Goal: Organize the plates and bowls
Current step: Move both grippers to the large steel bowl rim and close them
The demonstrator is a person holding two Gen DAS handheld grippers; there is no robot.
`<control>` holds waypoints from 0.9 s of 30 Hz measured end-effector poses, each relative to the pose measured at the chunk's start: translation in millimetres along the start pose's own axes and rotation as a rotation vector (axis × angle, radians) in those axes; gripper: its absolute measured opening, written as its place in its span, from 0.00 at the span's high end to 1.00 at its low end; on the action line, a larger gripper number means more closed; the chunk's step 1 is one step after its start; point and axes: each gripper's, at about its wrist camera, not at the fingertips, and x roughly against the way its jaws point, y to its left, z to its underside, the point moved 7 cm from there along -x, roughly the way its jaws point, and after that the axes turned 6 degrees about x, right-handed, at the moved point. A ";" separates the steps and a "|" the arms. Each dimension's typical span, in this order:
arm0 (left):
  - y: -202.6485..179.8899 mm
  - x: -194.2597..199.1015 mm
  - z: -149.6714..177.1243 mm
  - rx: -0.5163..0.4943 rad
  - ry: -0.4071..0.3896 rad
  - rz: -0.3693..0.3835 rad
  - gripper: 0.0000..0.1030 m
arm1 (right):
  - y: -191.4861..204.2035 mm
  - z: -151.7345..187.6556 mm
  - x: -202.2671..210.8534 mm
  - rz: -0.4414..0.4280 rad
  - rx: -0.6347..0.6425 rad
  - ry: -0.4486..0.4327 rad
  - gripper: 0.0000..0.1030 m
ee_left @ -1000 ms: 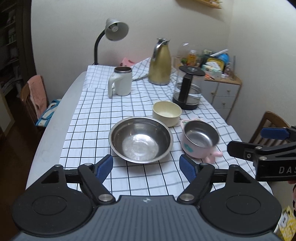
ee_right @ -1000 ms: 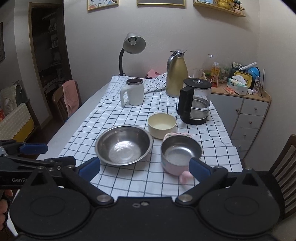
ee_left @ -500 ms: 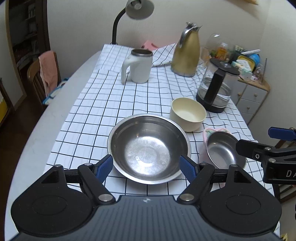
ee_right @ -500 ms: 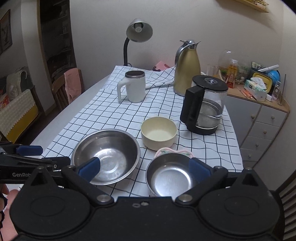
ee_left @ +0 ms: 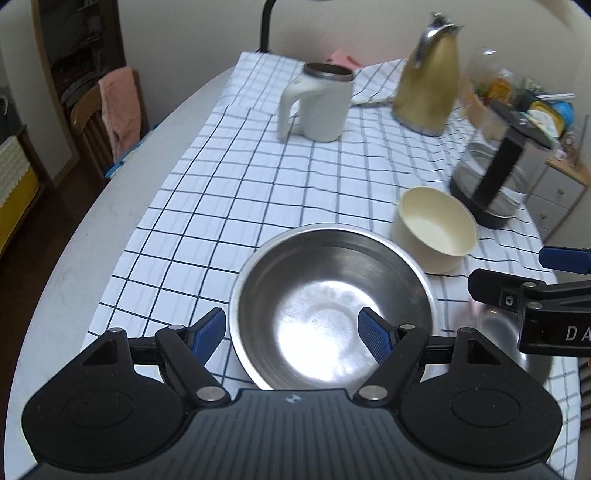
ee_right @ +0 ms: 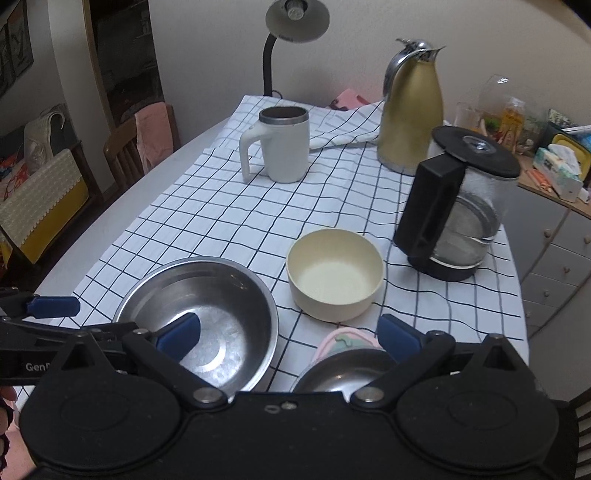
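A large steel bowl [ee_left: 332,306] sits on the checked cloth near the table's front edge; it also shows in the right wrist view [ee_right: 207,317]. A cream bowl [ee_left: 434,229] [ee_right: 334,273] stands just behind it to the right. A small pink bowl with a steel inside [ee_right: 347,365] lies right of the steel bowl, partly hidden in the left wrist view [ee_left: 495,328]. My left gripper [ee_left: 291,334] is open, its fingers either side of the steel bowl's near left rim. My right gripper [ee_right: 288,334] is open above the pink bowl.
Further back on the cloth [ee_right: 229,206] stand a white mug [ee_right: 282,149], a gold thermos jug [ee_right: 412,122] and a glass kettle [ee_right: 461,221]. A desk lamp [ee_right: 291,22] is at the far end. A chair [ee_right: 133,147] stands left, a drawer cabinet [ee_right: 554,240] right.
Both grippers have moved forward and down toward the bowls. The left one now straddles the steel bowl's rim; the right one has closed in over the pink bowl. Both stay open.
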 end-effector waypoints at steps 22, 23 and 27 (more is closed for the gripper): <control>32.0 -79.0 1.5 0.087 0.137 -0.075 0.25 | 5.0 -7.4 -104.4 -0.074 0.017 0.194 0.19; 33.3 -79.2 3.0 0.092 0.139 -0.072 0.25 | 6.0 -5.7 -104.3 -0.065 0.018 0.204 0.25; 35.8 -79.4 5.4 0.095 0.143 -0.062 0.32 | 11.2 1.3 -101.8 -0.080 0.020 0.229 0.27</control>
